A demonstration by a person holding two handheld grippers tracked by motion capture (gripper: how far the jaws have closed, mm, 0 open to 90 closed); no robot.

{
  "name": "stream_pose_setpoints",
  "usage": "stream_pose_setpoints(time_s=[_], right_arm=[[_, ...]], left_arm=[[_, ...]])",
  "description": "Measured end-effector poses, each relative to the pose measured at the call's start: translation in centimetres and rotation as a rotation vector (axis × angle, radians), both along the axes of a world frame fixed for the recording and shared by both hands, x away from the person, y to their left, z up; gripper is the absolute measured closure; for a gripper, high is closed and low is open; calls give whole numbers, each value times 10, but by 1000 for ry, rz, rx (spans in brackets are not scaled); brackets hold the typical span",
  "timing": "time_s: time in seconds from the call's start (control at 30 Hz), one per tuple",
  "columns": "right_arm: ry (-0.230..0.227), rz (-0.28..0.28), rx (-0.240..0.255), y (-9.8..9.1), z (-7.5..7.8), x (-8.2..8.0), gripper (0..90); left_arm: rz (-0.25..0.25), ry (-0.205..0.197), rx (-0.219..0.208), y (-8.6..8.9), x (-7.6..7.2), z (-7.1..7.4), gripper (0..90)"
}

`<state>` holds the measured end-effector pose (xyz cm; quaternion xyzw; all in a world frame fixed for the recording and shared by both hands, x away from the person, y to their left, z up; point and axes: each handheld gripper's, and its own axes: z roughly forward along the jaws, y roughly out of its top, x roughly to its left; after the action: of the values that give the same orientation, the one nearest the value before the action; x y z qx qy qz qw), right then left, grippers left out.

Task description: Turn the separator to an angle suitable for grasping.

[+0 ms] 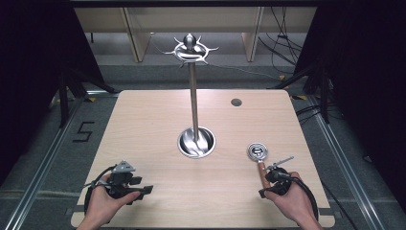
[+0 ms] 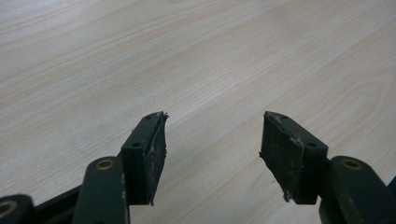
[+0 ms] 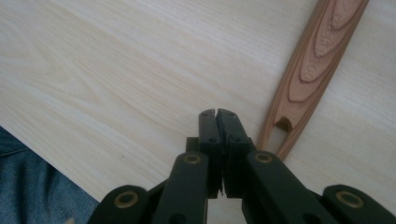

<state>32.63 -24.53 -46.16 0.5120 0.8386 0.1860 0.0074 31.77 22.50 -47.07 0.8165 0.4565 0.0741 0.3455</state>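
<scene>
The right hand-held gripper (image 3: 218,114) has its jaws pressed together with nothing between them, and it rests just beside the wooden handle of the strainer (image 1: 259,156), which lies flat on the counter (image 1: 143,134) near the right edge. The left hand-held gripper (image 2: 212,140) stands wide apart and empty over bare wood.
</scene>
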Motion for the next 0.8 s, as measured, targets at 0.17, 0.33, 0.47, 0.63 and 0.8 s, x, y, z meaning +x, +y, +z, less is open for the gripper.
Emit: stream_pose_setpoints(time_s=[0.17, 0.33, 0.47, 0.63, 0.8], right_arm=[[124, -85, 7, 5, -3, 1, 900], [160, -113, -25, 4, -6, 10, 900], [160, -106, -65, 1, -8, 14, 900], [185, -134, -64, -5, -10, 19, 900], [165, -180, -109, -20, -8, 26, 900]], left_arm=[[-14, 12, 4, 0, 0, 0, 397], [-23, 15, 7, 0, 0, 0, 396], [-13, 11, 12, -1, 0, 0, 396], [-16, 9, 15, 0, 0, -1, 395], [-20, 16, 8, 0, 1, -2, 394]])
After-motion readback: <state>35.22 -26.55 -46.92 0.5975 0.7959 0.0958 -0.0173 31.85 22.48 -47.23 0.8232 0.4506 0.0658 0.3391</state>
